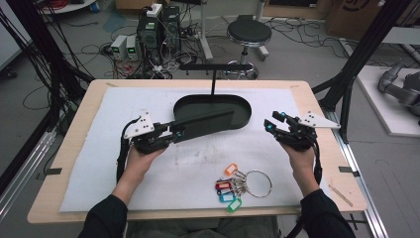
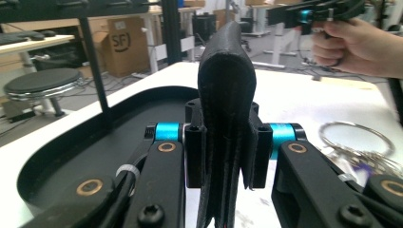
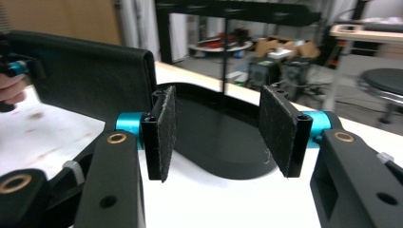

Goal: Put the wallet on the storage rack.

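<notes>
The high view is evenly lit from above, soft and a little dim; the white mat (image 1: 148,114) looks bright without glare, and shadows under the hands are faint. Detail is coarse — the picture is low in resolution. In the left gripper view the black wallet (image 2: 227,95) is a dark mass with little texture, and the room behind it is soft. The right gripper view is blurred at its right edge — the stool (image 3: 382,80) smears.
</notes>
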`<state>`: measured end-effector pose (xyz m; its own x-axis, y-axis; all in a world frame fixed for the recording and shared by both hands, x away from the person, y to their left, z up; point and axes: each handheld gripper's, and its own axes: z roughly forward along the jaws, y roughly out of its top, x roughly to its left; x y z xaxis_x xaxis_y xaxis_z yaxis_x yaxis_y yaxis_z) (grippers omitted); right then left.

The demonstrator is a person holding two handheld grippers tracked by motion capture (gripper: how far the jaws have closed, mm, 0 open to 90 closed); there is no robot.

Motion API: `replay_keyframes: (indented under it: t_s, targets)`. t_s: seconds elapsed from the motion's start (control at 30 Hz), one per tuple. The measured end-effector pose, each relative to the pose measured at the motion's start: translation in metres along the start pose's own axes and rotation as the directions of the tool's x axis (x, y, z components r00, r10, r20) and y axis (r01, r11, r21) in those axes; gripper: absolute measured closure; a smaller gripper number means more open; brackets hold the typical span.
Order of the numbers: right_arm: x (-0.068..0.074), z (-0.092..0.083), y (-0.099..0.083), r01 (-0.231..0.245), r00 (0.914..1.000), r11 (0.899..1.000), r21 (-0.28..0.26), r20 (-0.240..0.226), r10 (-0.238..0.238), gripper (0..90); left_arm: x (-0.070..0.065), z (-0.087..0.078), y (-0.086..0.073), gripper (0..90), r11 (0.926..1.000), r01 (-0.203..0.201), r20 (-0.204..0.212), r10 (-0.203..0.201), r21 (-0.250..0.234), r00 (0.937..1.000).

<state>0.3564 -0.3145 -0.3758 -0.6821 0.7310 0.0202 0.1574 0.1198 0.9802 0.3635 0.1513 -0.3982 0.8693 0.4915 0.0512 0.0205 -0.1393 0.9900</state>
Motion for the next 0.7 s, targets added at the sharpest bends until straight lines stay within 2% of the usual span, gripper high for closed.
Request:
replay_keyframes:
  t_s: [0.07, 0.27, 0.53, 0.7]
  targets:
    - [-0.005, -0.004, -0.001, -0.014, 0.9994, 1.0, -0.012, 0.031, 0.015, 48.7, 0.004, 0.006, 0.002, 74.6, 0.9999, 0.006, -0.004, -0.006, -0.01, 1.0]
    - [-0.012, -0.012, -0.004, -0.042, 0.997, 0.999, -0.028, 0.064, 0.043, 48.5, 0.016, 0.026, 0.005, 74.6, 0.9999, 0.013, -0.03, -0.013, -0.006, 0.9995]
    - [-0.013, -0.012, -0.005, -0.037, 0.9965, 0.999, -0.032, 0.073, 0.04, 48.1, 0.033, 0.045, 0.002, 74.5, 0.9999, 0.011, -0.078, -0.011, -0.003, 0.9969]
    - [-0.013, -0.011, -0.005, -0.036, 0.9968, 0.999, -0.028, 0.07, 0.038, 48.2, 0.043, 0.059, -0.003, 74.5, 0.9995, 0.031, -0.098, -0.031, -0.002, 0.9947]
